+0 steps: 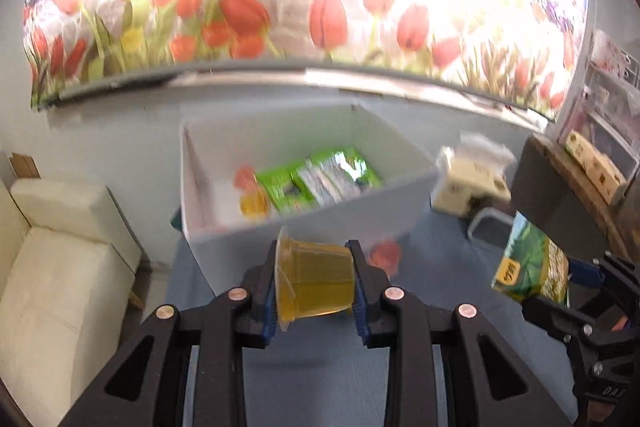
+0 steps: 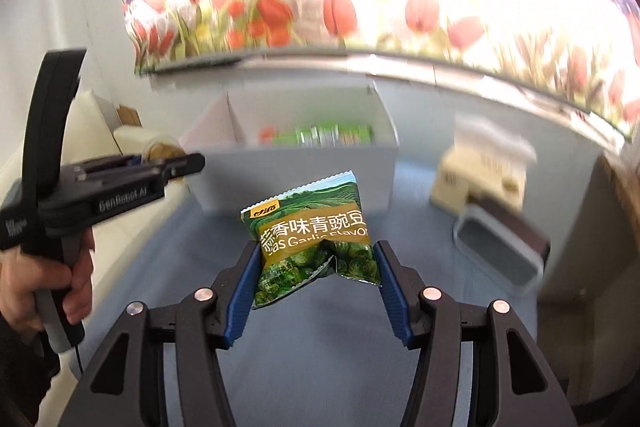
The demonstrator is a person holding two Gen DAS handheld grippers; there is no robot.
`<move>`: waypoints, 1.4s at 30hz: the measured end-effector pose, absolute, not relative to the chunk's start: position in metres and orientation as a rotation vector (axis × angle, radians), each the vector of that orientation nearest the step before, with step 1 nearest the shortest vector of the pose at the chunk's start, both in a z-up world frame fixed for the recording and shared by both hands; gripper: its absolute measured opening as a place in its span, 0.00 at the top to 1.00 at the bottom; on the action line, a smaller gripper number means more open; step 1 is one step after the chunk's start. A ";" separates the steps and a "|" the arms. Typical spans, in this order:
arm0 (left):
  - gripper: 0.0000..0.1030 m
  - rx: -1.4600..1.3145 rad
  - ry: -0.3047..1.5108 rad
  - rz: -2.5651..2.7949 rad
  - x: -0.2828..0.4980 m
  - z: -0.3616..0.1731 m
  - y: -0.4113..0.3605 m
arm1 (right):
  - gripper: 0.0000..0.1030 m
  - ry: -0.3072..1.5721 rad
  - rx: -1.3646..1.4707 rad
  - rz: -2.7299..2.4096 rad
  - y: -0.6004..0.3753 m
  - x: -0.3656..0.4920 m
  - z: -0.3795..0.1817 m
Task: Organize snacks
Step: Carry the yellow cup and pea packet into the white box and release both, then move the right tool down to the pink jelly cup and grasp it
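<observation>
Low in the frame, the left claw [image 1: 316, 281] is clamped sideways on a yellow jelly cup [image 1: 316, 283] and the right claw [image 2: 318, 281] pinches a green pea packet [image 2: 314, 243], both apparently bound for the white box [image 1: 404, 193] mid-frame, where similar snacks lie.

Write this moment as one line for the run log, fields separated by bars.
left gripper: shut on yellow plastic jelly cup | right gripper: shut on green pea snack bag | white box: ahead, green packets inside

Blue table [image 1: 304, 367] bears white box [image 1: 400, 195], tissue pack [image 1: 468, 187].
</observation>
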State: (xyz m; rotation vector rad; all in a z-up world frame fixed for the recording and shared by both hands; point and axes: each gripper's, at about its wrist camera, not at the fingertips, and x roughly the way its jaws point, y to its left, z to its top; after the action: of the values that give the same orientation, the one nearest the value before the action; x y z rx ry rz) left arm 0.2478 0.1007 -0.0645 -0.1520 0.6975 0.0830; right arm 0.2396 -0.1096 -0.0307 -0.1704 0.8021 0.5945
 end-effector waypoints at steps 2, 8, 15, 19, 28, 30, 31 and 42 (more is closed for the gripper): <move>0.68 -0.153 0.672 0.092 0.261 -0.046 0.108 | 0.41 0.769 -0.175 0.590 -0.096 0.258 -0.014; 0.68 -0.174 0.651 0.125 0.306 -0.017 0.137 | 0.41 0.750 -0.159 0.603 -0.059 0.327 0.013; 0.68 -0.187 0.732 0.148 0.363 -0.039 0.170 | 0.41 0.811 -0.156 0.608 -0.017 0.398 -0.015; 0.67 -0.152 0.778 0.157 0.381 -0.064 0.176 | 0.40 0.866 -0.152 0.581 -0.003 0.423 -0.042; 0.06 -0.104 0.785 0.170 0.376 -0.078 0.170 | 0.08 0.835 -0.136 0.549 -0.016 0.422 -0.055; 0.05 -0.111 0.788 0.165 0.373 -0.073 0.170 | 0.08 0.817 -0.115 0.551 -0.027 0.416 -0.050; 0.05 -0.113 0.790 0.164 0.371 -0.071 0.168 | 0.08 0.808 -0.116 0.549 -0.033 0.412 -0.047; 0.00 -0.115 0.769 0.177 0.313 -0.058 0.134 | 0.00 0.688 -0.101 0.472 -0.100 0.318 -0.024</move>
State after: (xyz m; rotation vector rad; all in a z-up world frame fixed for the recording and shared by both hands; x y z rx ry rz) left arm 0.3131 0.1344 -0.0582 -0.1151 0.7686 0.1773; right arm 0.3183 -0.1000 -0.0237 -0.1011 0.6881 0.4721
